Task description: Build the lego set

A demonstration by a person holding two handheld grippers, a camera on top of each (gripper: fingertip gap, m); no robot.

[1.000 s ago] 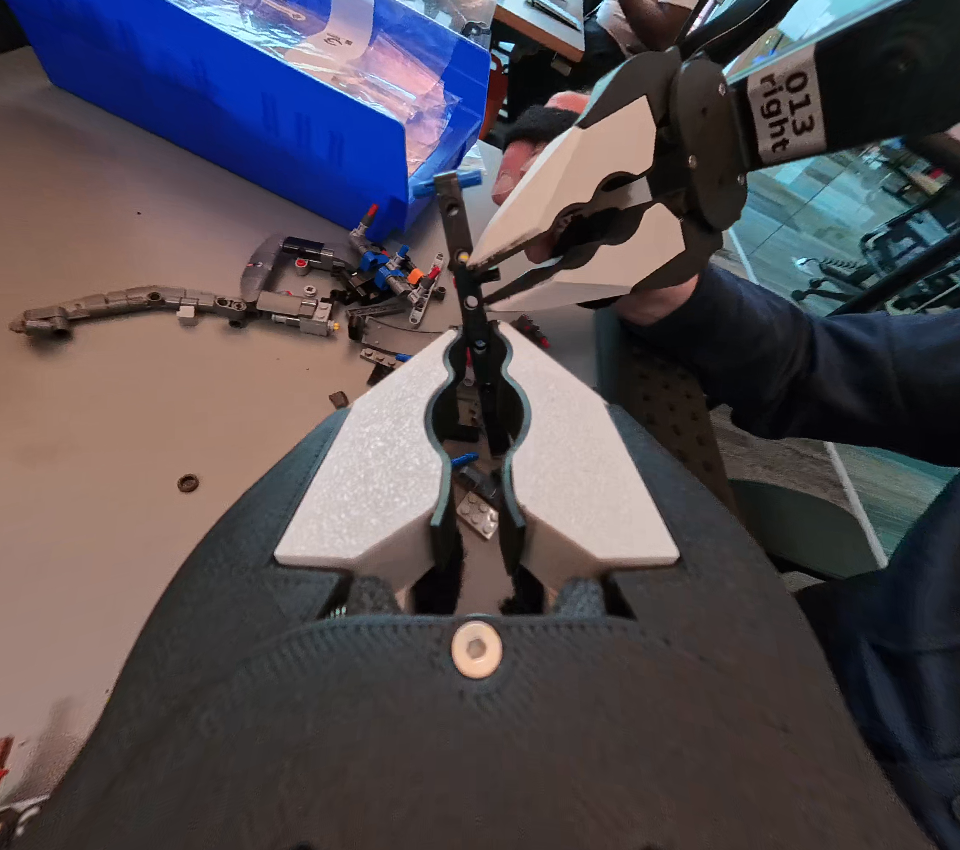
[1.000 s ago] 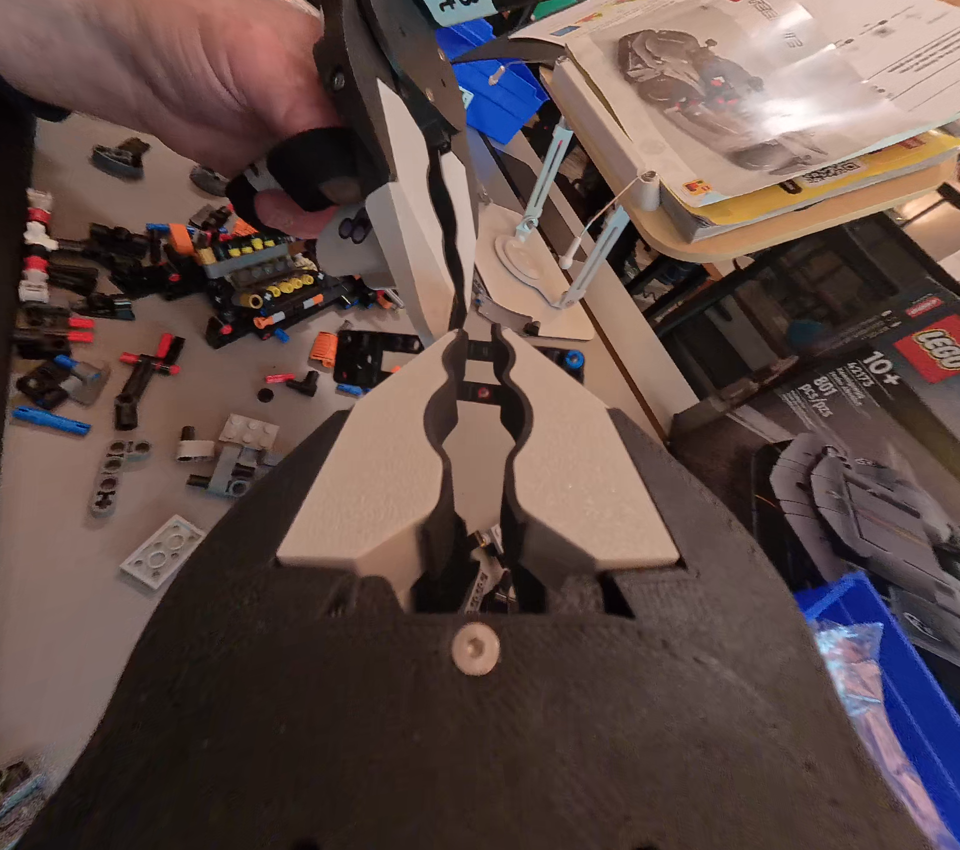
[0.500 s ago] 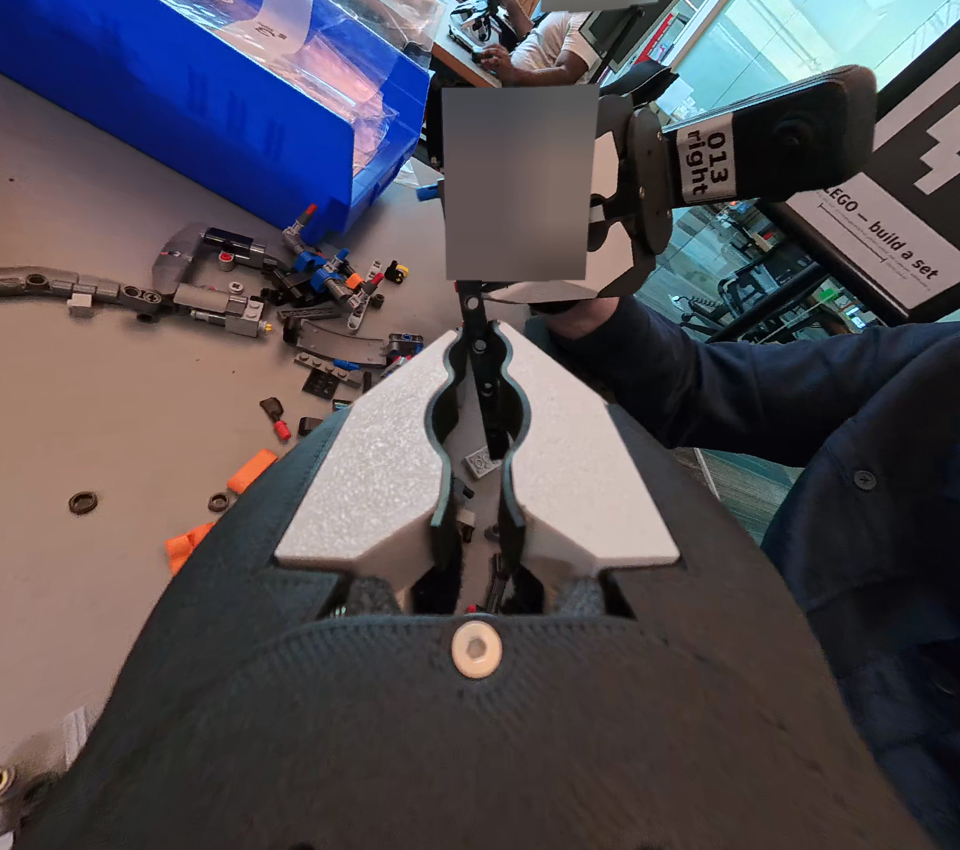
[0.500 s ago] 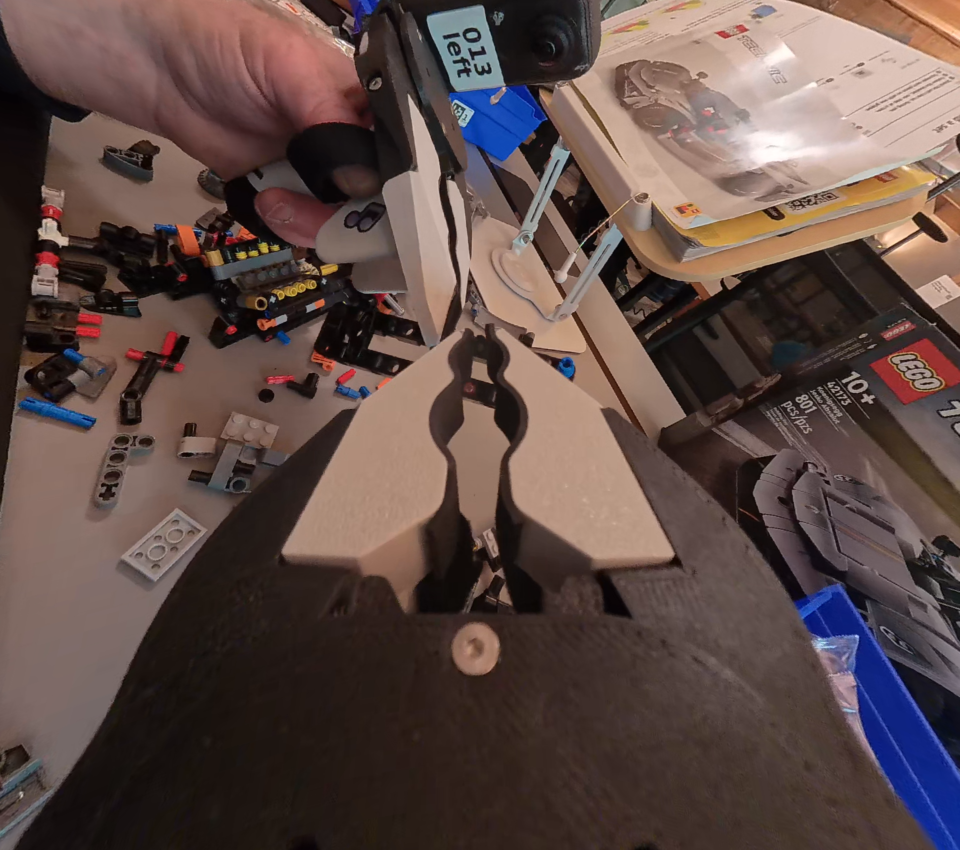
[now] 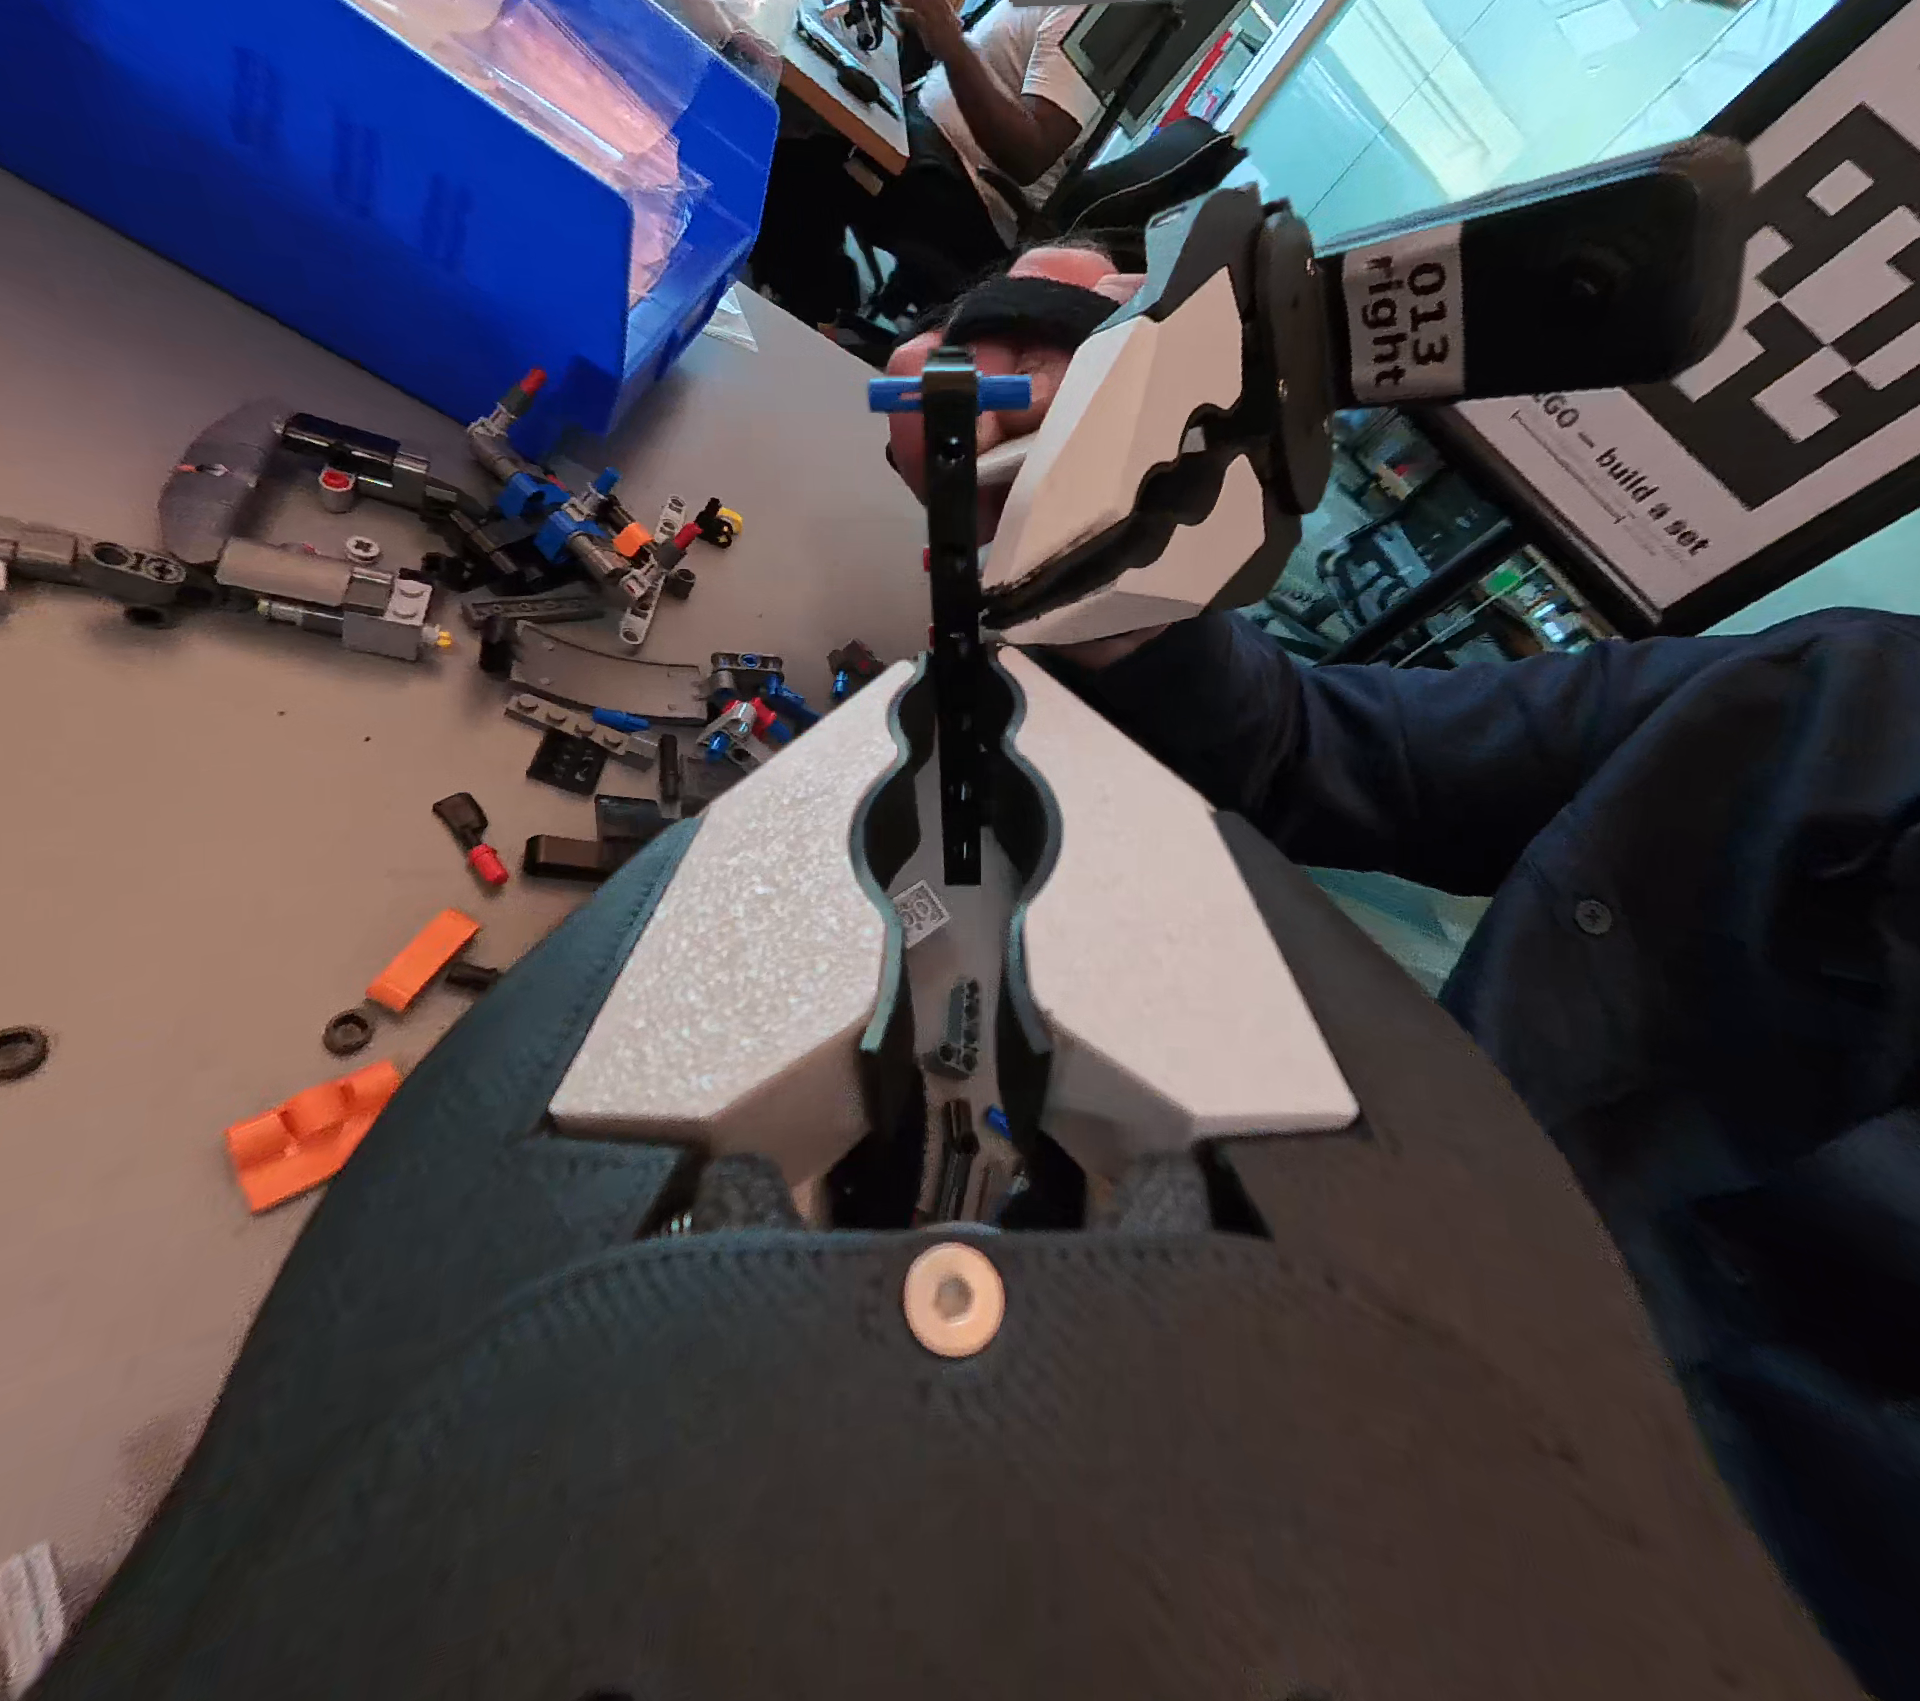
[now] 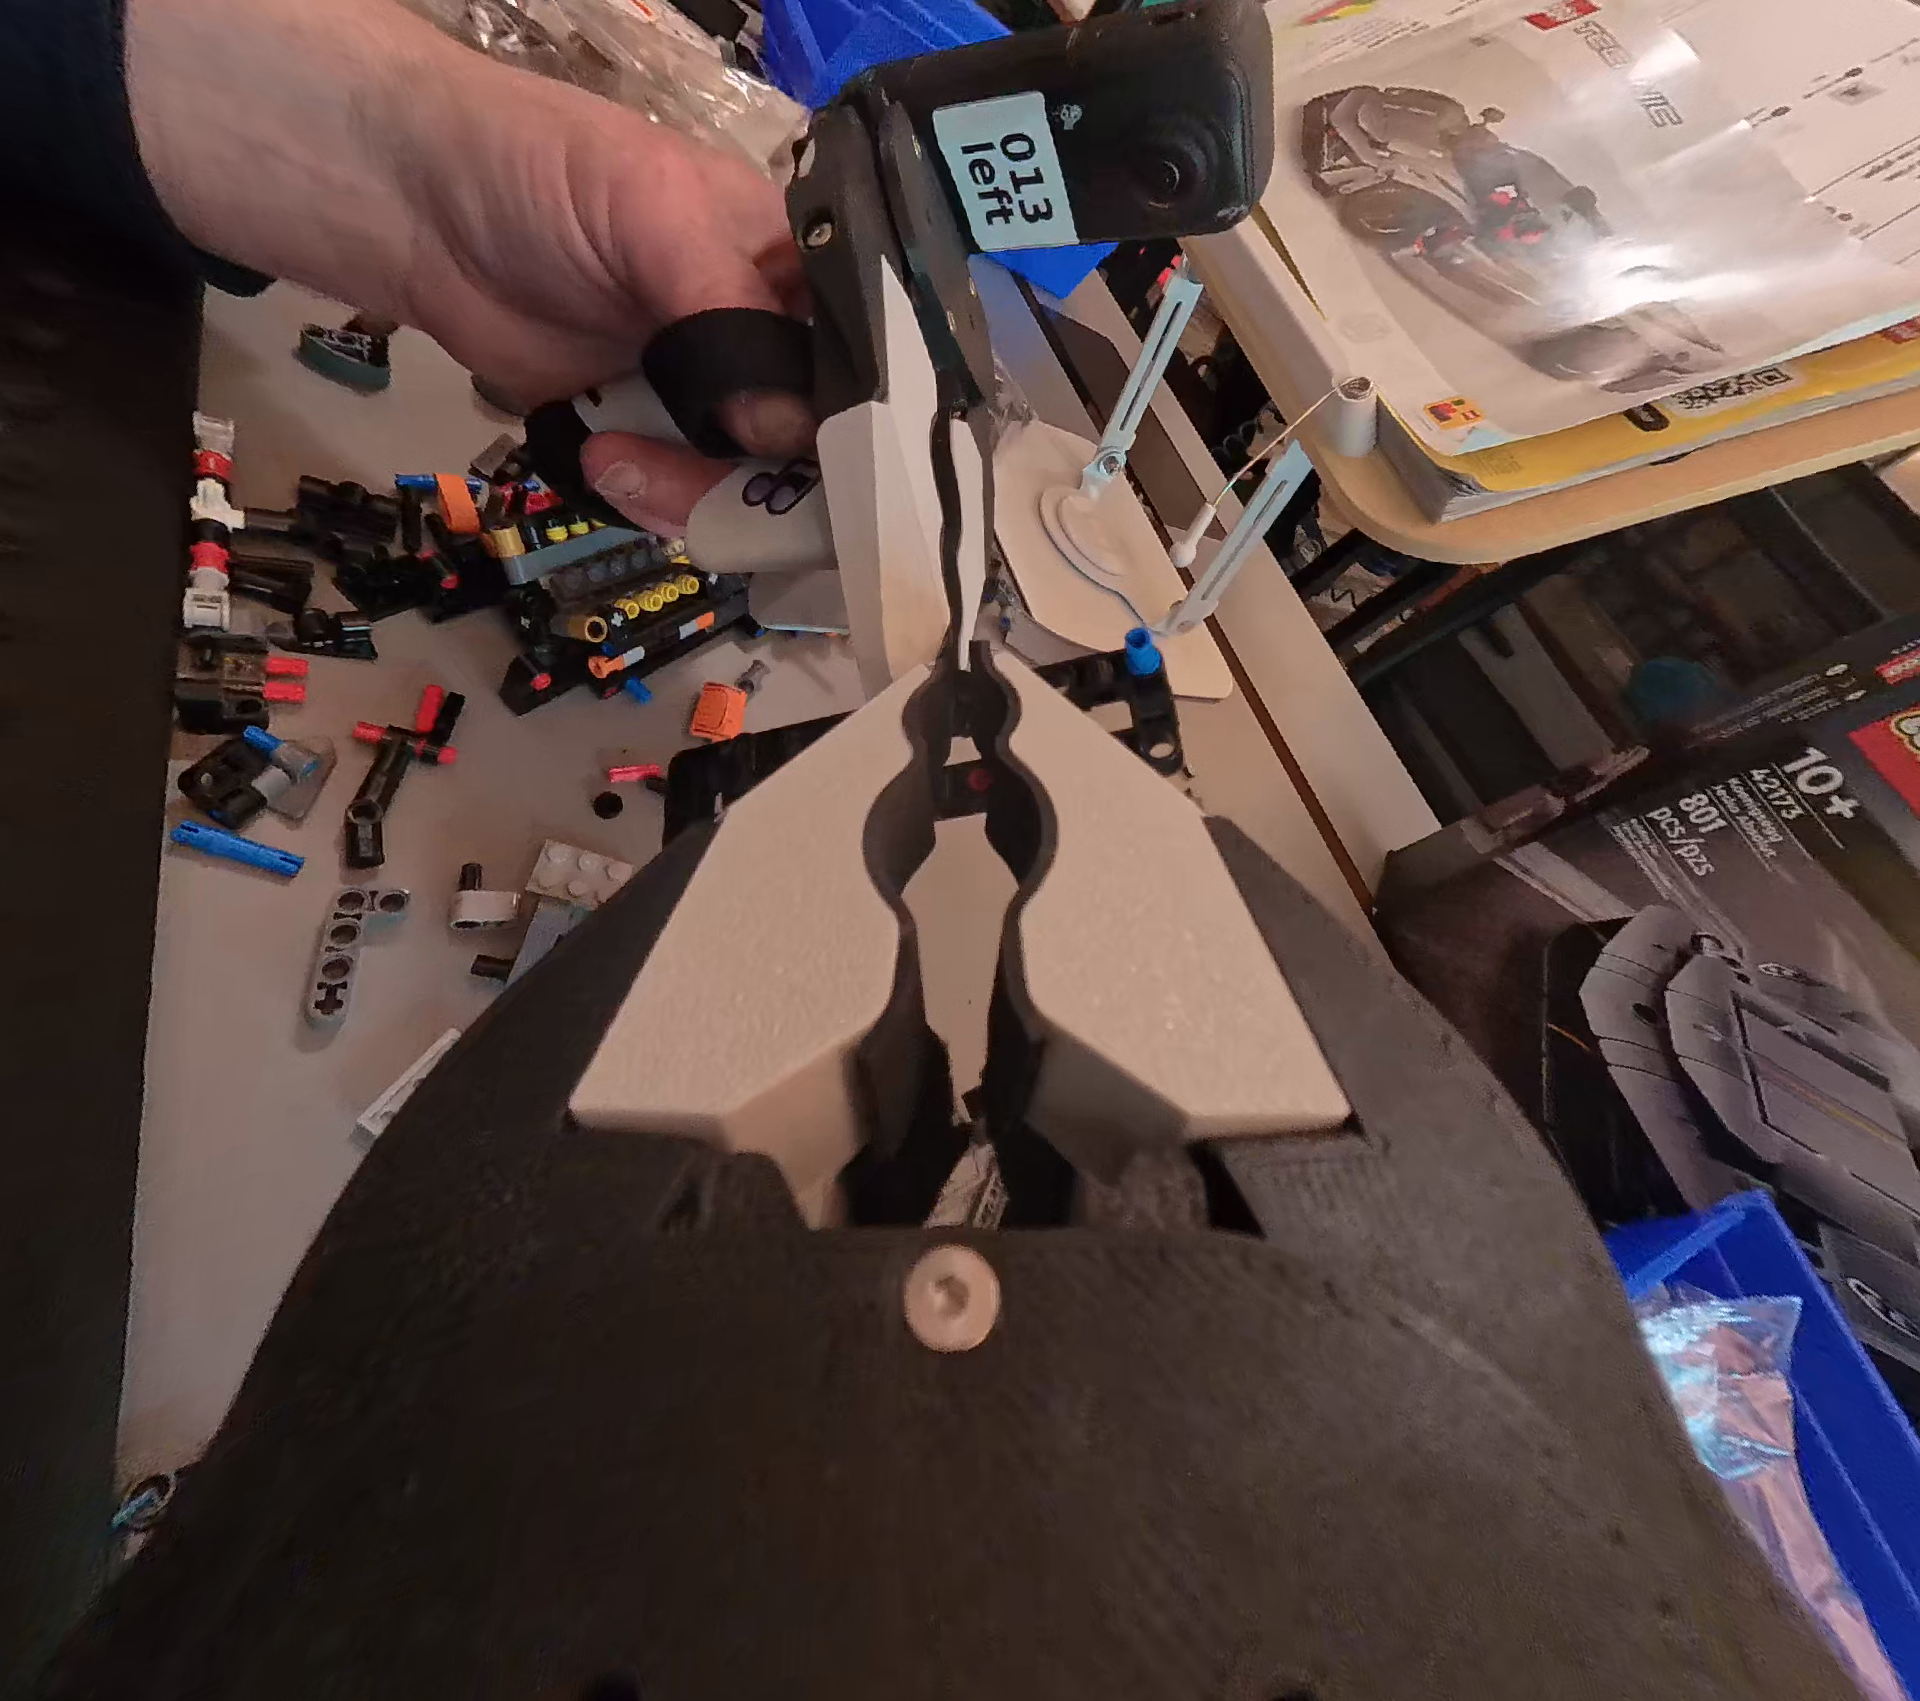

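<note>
R gripper (image 6: 961, 680) closed on black beam (image 6: 961, 778) w/ red pin, tips meeting L gripper (image 6: 951, 649), also pinched on it. Hand (image 6: 499, 217) holds L unit. Loose lego parts (image 6: 416, 612) across table (image 6: 239, 1080); instruction booklet (image 6: 1621, 197) on stand, upper right.

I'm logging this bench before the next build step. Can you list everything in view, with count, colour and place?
Black beam: one, black with a blue pin across its top, upright in the left gripper.
Loose lego parts: many, grey, black, blue, red, on the table.
Orange pieces: a few, orange, near table edge.
Engine sub-assembly: one, black with yellow pins, on the table.
Blue bin: one, holding clear bags.
Instruction booklet: one, open on a stand.
Set box: one, dark, lower right.
Table: one, grey.
Left gripper: shut on the black beam.
Right gripper: tips closed at the beam's side; what it pinches is unclear.
</note>
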